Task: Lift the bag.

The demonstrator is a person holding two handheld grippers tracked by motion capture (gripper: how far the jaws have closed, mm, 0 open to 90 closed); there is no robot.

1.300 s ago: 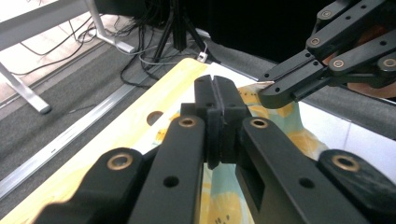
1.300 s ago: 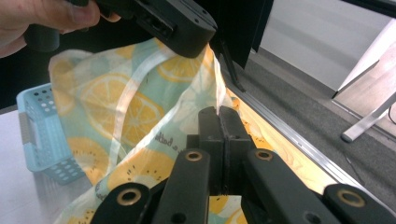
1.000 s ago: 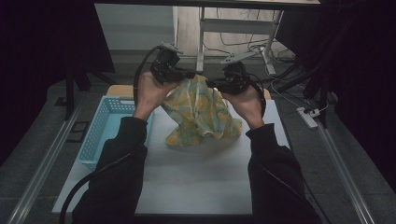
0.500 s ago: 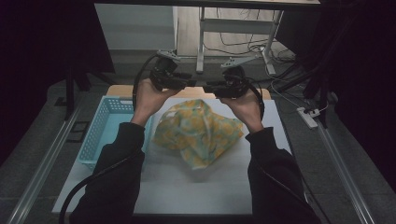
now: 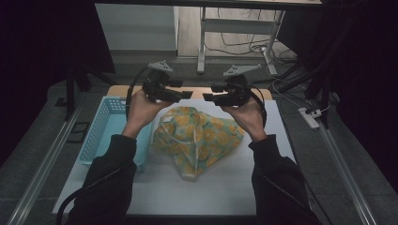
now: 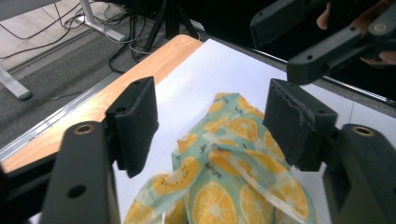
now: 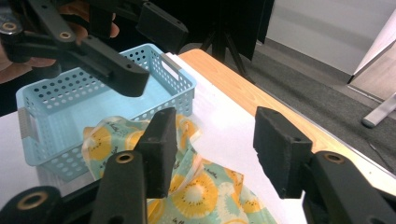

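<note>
A teal cloth bag printed with orange slices (image 5: 197, 138) lies crumpled on the white table cover, also seen as the bag (image 6: 224, 182) and the bag (image 7: 191, 186). My left gripper (image 5: 185, 95) hovers above the bag's far left edge, jaws open and empty. The right gripper (image 5: 209, 98) faces it a short way off, above the bag's far right edge, also open and empty. In each gripper view the bag lies below the spread jaws, my left gripper (image 6: 210, 126) and my right gripper (image 7: 215, 149), apart from them.
A light blue perforated basket (image 5: 105, 129) stands at the table's left, touching the bag's left side; it shows as the basket (image 7: 84, 98) too. A wooden table edge (image 5: 267, 93) runs along the back. Bare white cover (image 5: 206, 197) lies near the front.
The bag was held up between both grippers; it has dropped onto the table and spread flat. Both grippers have opened and risen slightly apart from it.
</note>
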